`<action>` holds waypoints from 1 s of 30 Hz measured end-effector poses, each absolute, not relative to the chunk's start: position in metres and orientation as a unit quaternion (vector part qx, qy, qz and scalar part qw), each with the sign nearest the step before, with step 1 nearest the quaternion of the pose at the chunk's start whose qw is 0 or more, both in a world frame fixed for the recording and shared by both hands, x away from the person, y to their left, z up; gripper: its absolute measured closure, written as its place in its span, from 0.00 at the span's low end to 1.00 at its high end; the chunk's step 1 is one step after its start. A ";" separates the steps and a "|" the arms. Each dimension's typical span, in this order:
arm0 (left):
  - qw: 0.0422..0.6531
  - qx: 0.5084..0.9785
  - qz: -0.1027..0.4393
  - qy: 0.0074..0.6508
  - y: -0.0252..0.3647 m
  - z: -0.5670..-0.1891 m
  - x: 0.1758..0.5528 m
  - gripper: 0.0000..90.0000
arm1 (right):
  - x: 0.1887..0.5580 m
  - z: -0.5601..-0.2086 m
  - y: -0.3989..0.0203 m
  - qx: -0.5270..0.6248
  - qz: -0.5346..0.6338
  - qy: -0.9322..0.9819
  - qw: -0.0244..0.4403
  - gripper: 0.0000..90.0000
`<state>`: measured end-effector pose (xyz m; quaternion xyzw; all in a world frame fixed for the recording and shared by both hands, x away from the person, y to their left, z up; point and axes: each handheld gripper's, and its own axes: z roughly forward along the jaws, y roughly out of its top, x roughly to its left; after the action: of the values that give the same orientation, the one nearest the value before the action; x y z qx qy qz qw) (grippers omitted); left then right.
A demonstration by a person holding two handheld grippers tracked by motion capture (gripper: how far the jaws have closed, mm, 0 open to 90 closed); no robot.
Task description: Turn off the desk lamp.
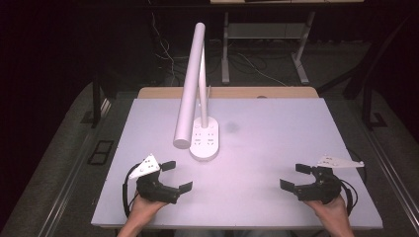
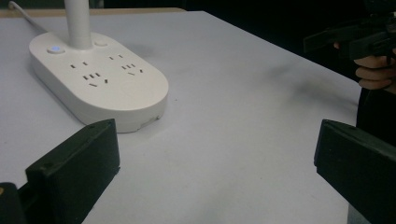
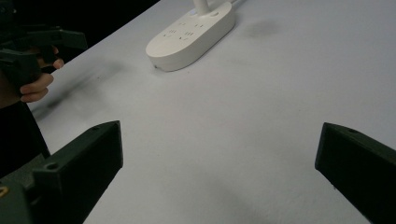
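Note:
A white desk lamp stands at the middle of the white table (image 1: 276,148). Its oval base (image 1: 204,140) carries several sockets and two round buttons, and its long tube head (image 1: 189,89) leans toward me. The same base (image 2: 100,81) lies close ahead in the left gripper view and farther off (image 3: 191,35) in the right gripper view. My left gripper (image 1: 177,176) rests near the front left, open, nothing between its jaws. My right gripper (image 1: 295,176) rests near the front right, open and empty too. Each gripper points inward toward the table's middle.
A wooden board edge (image 1: 227,92) runs behind the table. Beyond it are table legs (image 1: 225,49) and loose cables (image 1: 165,54) on a dark floor. A faint dark smudge (image 1: 231,127) marks the surface right of the lamp base.

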<state>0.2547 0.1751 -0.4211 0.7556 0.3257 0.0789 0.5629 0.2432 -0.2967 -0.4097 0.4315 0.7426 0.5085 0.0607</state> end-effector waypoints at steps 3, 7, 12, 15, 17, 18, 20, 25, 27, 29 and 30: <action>0.563 0.755 0.078 0.326 0.175 -0.421 0.254 0.00 | 0.243 -0.410 -0.295 0.431 0.507 0.744 0.058 0.01; 0.562 0.756 0.080 0.325 0.174 -0.421 0.254 0.00 | 0.243 -0.410 -0.295 0.432 0.506 0.744 0.055 0.01; 0.562 0.756 0.080 0.324 0.175 -0.421 0.254 0.00 | 0.244 -0.410 -0.296 0.433 0.506 0.745 0.052 0.01; 0.563 0.756 0.080 0.324 0.175 -0.421 0.254 0.00 | 0.245 -0.411 -0.297 0.434 0.506 0.744 0.050 0.01; 0.563 0.755 0.082 0.325 0.175 -0.421 0.254 0.00 | 0.245 -0.411 -0.297 0.436 0.506 0.743 0.048 0.01; 0.564 0.754 0.082 0.326 0.175 -0.421 0.253 0.00 | 0.245 -0.411 -0.297 0.435 0.505 0.744 0.047 0.01; 0.566 0.753 0.082 0.326 0.175 -0.421 0.253 0.00 | 0.246 -0.411 -0.297 0.435 0.503 0.745 0.048 0.01; 0.566 0.753 0.082 0.326 0.176 -0.420 0.252 0.00 | 0.247 -0.412 -0.298 0.438 0.502 0.745 0.044 0.01; 0.567 0.751 0.082 0.327 0.176 -0.420 0.252 0.00 | 0.247 -0.412 -0.298 0.438 0.500 0.746 0.046 0.01; 0.567 0.752 0.082 0.327 0.176 -0.420 0.252 0.00 | 0.248 -0.412 -0.297 0.436 0.500 0.747 0.045 0.01; 0.567 0.752 0.082 0.327 0.176 -0.420 0.252 0.00 | 0.248 -0.412 -0.297 0.436 0.499 0.748 0.046 0.01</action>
<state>0.2516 0.1759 -0.4201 0.7519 0.3268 0.0823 0.5666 0.2479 -0.2974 -0.4121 0.4360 0.7476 0.4988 0.0459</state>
